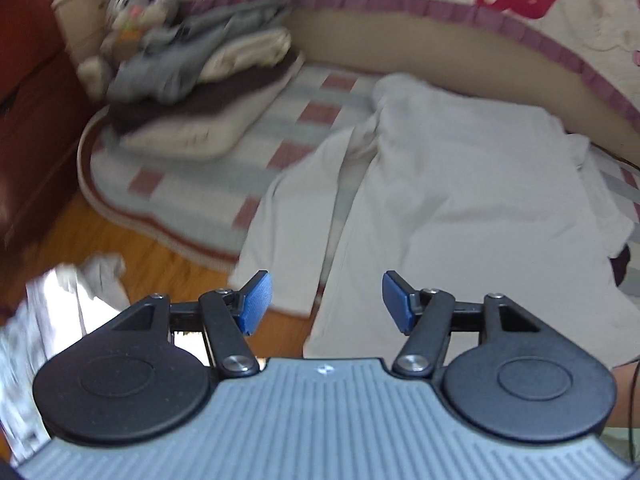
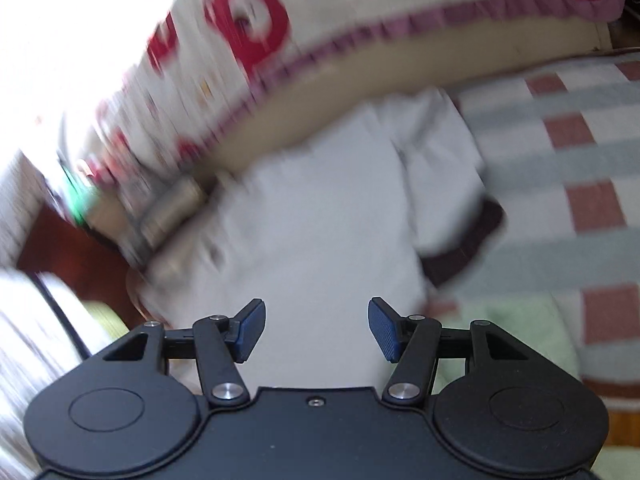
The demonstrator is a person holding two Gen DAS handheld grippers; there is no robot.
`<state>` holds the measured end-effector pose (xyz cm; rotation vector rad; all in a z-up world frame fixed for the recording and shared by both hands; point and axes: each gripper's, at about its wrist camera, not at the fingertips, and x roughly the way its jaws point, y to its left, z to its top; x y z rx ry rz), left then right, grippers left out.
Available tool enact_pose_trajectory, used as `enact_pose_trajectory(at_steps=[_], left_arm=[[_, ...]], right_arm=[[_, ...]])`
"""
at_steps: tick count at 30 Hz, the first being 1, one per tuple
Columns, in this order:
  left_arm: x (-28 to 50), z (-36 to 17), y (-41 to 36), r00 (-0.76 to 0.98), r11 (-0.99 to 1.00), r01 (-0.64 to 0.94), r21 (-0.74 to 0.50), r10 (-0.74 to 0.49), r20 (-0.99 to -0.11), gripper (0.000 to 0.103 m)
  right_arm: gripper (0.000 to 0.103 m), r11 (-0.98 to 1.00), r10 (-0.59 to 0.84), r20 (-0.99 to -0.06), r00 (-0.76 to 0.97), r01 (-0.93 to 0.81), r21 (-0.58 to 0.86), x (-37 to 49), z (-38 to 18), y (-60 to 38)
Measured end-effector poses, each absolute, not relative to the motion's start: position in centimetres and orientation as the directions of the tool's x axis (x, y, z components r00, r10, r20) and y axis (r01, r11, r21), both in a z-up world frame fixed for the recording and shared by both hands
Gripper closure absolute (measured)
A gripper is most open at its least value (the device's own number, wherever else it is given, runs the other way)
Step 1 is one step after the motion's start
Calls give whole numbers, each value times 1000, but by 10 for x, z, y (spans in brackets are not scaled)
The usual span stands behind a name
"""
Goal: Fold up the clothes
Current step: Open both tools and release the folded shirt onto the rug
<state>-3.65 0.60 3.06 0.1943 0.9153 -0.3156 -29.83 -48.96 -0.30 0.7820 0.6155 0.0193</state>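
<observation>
Both grippers are spread wide and holding nothing; left gripper [image 1: 326,300] hovers over the near edge of the white garment [image 1: 460,184], which lies flat on the checked mat [image 1: 224,176]; right gripper [image 2: 316,330] hangs above the same cloth; folded pile [image 1: 200,80] sits far left.

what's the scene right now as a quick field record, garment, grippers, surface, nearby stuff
garment: white cloth garment, spread mostly flat, a strip lying apart along its left side
surface: pink, grey and white checked mat beside a wooden floor
left gripper: open, blue-padded fingers empty, above garment's near edge
right gripper: open, empty, over the garment
nearby: blurred stack of folded clothes with a grey plush rabbit at the mat's far left
image quality: right view heavily motion-blurred
</observation>
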Motion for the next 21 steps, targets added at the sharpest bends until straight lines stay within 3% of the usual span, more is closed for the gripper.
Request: enact_pose_trajectory(at_steps=[4, 7, 11, 15, 21], left_arm=[[5, 92, -40, 561, 865, 483, 137, -185, -807, 40], [30, 121, -96, 522, 821, 553, 143, -208, -827, 38], [64, 160, -172, 465, 754, 641, 145, -232, -854, 30], [80, 146, -260, 502, 677, 714, 180, -315, -806, 30], [79, 63, -374, 523, 622, 758, 196, -400, -752, 30]], right_arm=[[39, 767, 131, -512, 849, 240, 595, -258, 38, -512], [39, 790, 93, -516, 852, 252, 558, -220, 77, -535], [34, 798, 227, -494, 839, 131, 588, -162, 128, -573], [32, 804, 313, -548, 776, 91, 588, -100, 142, -609], [32, 774, 325, -701, 635, 248, 583, -33, 61, -635]])
